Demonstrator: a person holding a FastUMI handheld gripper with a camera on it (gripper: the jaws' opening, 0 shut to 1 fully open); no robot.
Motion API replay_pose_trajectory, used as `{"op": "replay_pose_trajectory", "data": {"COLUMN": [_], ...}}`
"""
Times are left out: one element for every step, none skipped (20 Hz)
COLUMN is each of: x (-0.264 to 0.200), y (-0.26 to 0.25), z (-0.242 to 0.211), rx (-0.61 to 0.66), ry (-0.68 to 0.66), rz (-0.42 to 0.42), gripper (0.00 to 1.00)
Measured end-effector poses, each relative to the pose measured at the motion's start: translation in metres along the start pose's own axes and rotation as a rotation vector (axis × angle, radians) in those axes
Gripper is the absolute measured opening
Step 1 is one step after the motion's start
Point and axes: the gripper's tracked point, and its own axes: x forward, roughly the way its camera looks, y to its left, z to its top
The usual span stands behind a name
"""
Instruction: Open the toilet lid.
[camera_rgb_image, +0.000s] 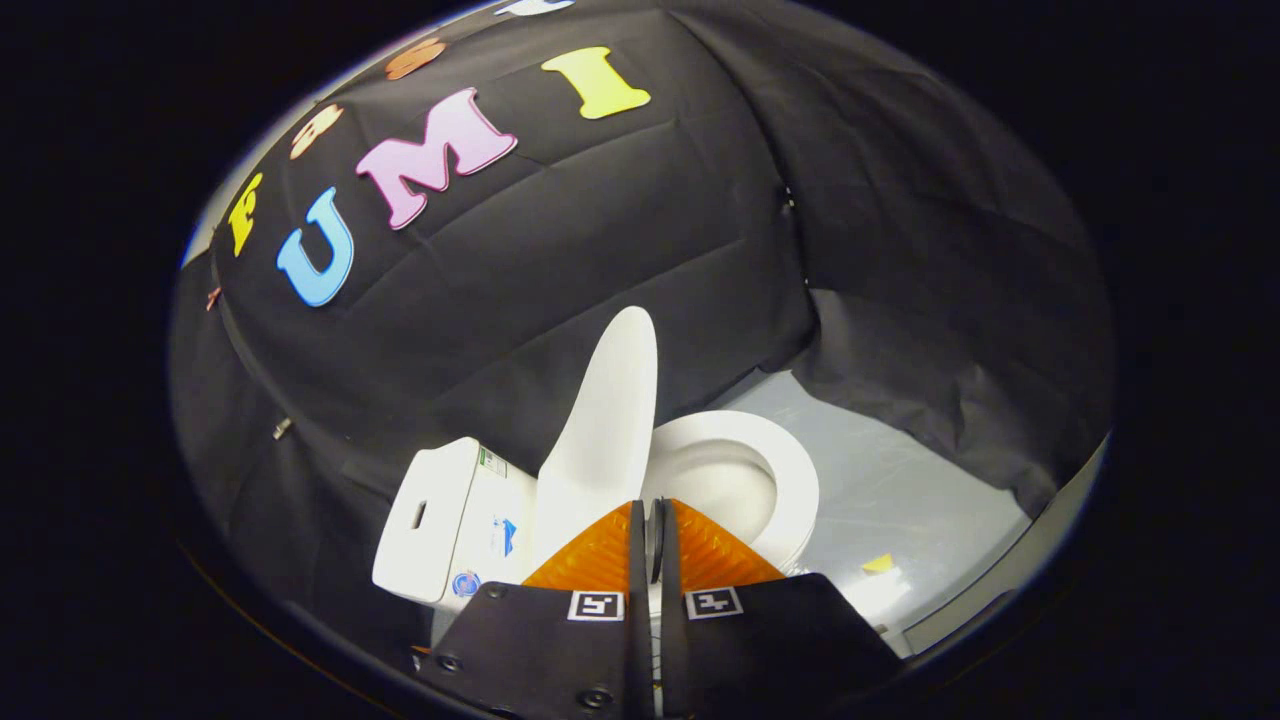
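A white toilet stands against the black cloth wall, with its tank (440, 520) on one side and its seat ring (795, 485) and bowl (720, 480) on the other. The toilet lid (605, 420) is raised, standing nearly upright between the tank and the seat, and I see it edge-on. My gripper (652, 512) sits at the lid's lower edge. Its two fingers are pressed close together, with the thin rim of the lid caught between them.
The black cloth wall surrounds the toilet behind and on both sides. Grey floor (900, 490) lies beyond the seat, with a small yellow scrap (878, 564) on it. The tank carries a few stickers (503, 535).
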Motion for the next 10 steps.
{"op": "replay_pose_trajectory", "data": {"x": [-0.001,-0.003,-0.006,-0.008,-0.010,-0.013,-0.014,-0.018,-0.019,-0.021], "y": [0.008,0.016,0.024,0.032,0.040,0.048,0.055,0.062,0.069,0.076], "z": [0.003,0.004,0.005,0.006,0.008,0.010,0.012,0.010,0.012,0.013], "rx": [-0.024,-0.045,-0.062,-0.075,-0.088,-0.096,-0.105,-0.114,-0.123,-0.133], "ry": [-0.009,-0.013,-0.018,-0.024,-0.029,-0.035,-0.041,-0.047,-0.056,-0.062], "rz": [-0.009,-0.018,-0.023,-0.027,-0.028,-0.029,-0.030,-0.034,-0.038,-0.043], "gripper": [0.08,0.08,0.08,0.08,0.08,0.08,0.08,0.08,0.08,0.08]}}
